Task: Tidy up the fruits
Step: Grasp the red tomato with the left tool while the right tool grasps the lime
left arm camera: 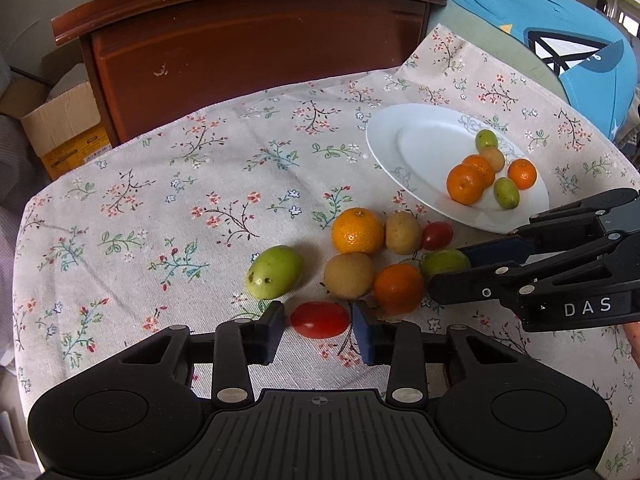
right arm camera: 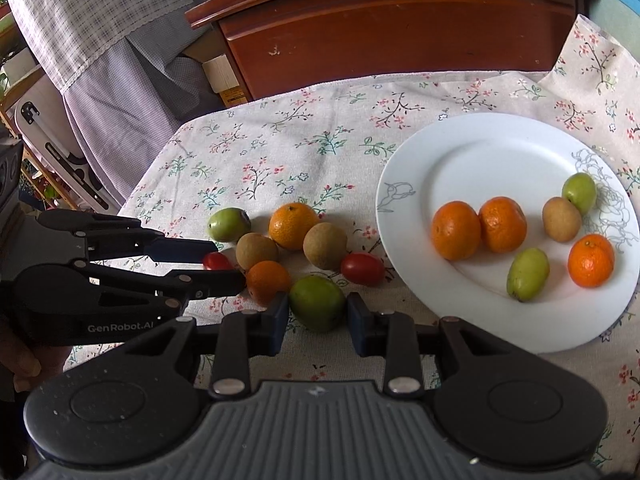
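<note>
On the floral cloth a red tomato (left arm camera: 319, 320) lies between the pads of my left gripper (left arm camera: 319, 321), which touch its two ends. My right gripper (right arm camera: 319, 312) is shut on a green fruit (right arm camera: 318, 306) beside the white plate (right arm camera: 460, 152). That plate holds three oranges, two green fruits and a brown one. Loose on the cloth are a green fruit (left arm camera: 274, 272), two oranges (left arm camera: 357, 231), two brown fruits (left arm camera: 349, 275) and another tomato (left arm camera: 437, 235). In the left wrist view the right gripper (left arm camera: 446, 268) reaches in from the right.
A dark wooden cabinet (left arm camera: 260, 48) stands just behind the table's far edge. A cardboard box (left arm camera: 64, 128) sits on the floor to the left, and blue fabric (left arm camera: 540, 20) lies behind the plate. Checked cloth (right arm camera: 100, 8) hangs at the far left.
</note>
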Action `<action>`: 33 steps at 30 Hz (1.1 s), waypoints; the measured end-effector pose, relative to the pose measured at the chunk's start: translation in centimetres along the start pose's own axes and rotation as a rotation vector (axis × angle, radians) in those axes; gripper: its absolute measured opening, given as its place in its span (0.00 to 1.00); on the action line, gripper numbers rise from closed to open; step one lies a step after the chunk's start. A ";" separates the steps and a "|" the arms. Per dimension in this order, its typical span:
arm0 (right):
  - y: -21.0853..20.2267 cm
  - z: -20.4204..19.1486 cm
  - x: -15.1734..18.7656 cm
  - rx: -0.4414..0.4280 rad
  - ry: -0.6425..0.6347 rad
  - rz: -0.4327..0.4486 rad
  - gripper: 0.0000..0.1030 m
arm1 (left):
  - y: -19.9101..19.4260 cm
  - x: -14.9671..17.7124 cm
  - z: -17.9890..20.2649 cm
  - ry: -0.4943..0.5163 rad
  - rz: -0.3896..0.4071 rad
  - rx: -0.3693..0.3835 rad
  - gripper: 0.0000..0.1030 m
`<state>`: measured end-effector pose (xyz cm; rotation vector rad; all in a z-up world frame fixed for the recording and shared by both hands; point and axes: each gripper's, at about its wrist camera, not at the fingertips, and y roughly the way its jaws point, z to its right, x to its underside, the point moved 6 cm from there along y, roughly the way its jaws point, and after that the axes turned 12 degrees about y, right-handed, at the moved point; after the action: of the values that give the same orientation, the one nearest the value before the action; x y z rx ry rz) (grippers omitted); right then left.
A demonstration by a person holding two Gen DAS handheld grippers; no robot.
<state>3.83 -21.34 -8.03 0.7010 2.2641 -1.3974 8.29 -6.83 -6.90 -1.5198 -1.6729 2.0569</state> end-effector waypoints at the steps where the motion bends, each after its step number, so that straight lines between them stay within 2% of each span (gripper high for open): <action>1: 0.0 0.0 0.0 0.000 0.001 0.001 0.31 | 0.0 0.0 0.0 0.002 0.000 -0.001 0.34; 5: 0.0 0.0 0.0 0.000 -0.002 0.003 0.30 | -0.1 -0.1 -0.2 -0.019 -0.005 -0.011 0.28; 12: -0.3 -0.1 -0.2 -0.008 0.000 0.009 0.30 | -0.5 -0.1 -0.2 -0.033 -0.008 -0.018 0.28; 23: -1.5 -0.8 -0.8 -0.028 -0.005 0.042 0.30 | -2.3 -1.6 0.1 -0.036 0.045 -0.027 0.27; 33: -3.5 -0.7 -2.6 -0.036 0.007 0.112 0.30 | -3.4 -3.8 0.8 -0.042 0.101 -0.028 0.27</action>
<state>3.77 -22.55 -3.75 0.8090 2.2137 -1.3012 7.94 -8.35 -1.92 -1.6132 -1.6792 2.1374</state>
